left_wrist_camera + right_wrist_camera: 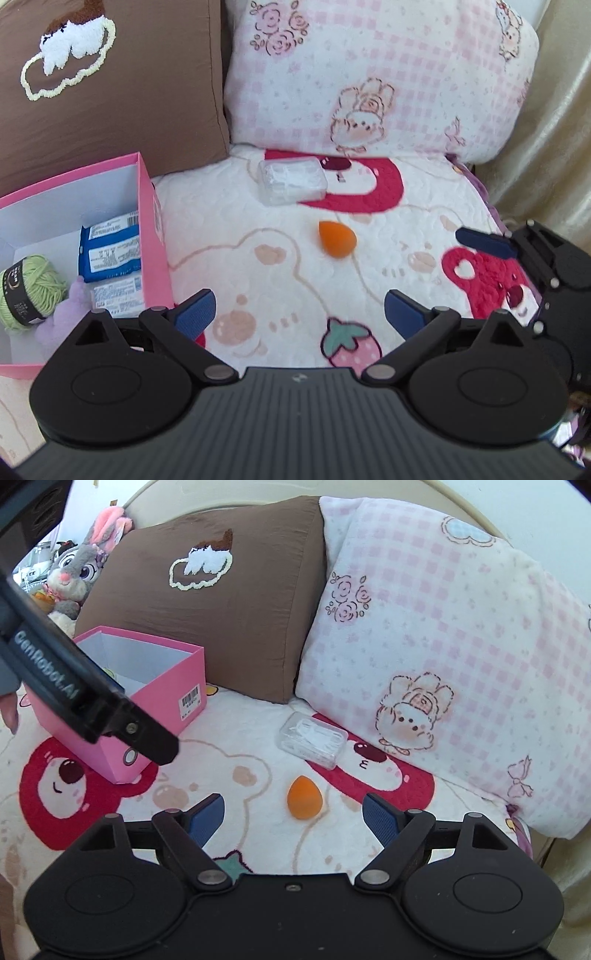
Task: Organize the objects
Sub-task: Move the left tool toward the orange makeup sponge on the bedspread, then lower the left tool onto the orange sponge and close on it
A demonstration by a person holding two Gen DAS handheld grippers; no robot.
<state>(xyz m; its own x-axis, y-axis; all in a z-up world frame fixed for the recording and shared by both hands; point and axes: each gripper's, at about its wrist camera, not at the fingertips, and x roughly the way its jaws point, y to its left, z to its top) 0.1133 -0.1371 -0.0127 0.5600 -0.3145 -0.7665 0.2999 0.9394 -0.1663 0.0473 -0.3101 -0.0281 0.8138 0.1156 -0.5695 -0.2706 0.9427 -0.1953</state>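
An orange egg-shaped sponge (337, 238) (304, 796) lies on the cartoon blanket. A clear plastic packet of white items (293, 180) (313, 741) lies behind it. A pink box (146, 236) (162, 698) at the left holds blue packets (110, 249), green yarn (29, 290) and a lilac plush (64, 314). My left gripper (299, 314) is open and empty, hovering right of the box. My right gripper (293, 819) is open and empty, with the sponge just ahead between its fingers; it shows at the right edge of the left wrist view (487, 242).
A brown pillow (221, 602) and a pink checked pillow (443, 627) lean at the back. A grey bunny plush (79, 568) sits at the far left. The left gripper's body (92, 690) crosses in front of the pink box.
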